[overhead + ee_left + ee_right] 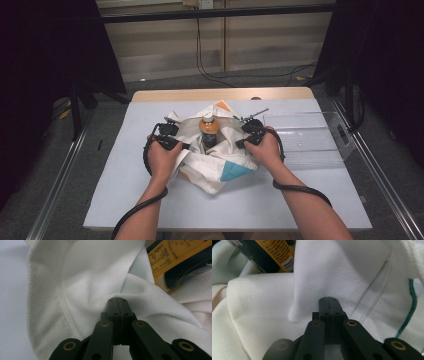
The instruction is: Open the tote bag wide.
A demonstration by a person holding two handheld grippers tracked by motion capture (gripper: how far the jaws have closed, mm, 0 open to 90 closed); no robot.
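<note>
A white cloth bag (215, 167) with an orange and a blue patch lies bunched in the middle of the table. Inside it stands a bottle (209, 131) with an orange cap and a yellow and dark label. My left gripper (185, 145) is at the bag's left side, shut on a puckered fold of the white cloth (95, 282), with the bottle (175, 262) just beyond. At the bag's right side my right gripper (240, 144) is shut on another fold of the cloth (332, 272), near the bottle (270, 256).
A clear plastic bin (306, 137) sits on the table right of the bag, close to my right hand. The pale table top (125, 190) runs to a wooden strip at the far edge. Metal rails flank the table.
</note>
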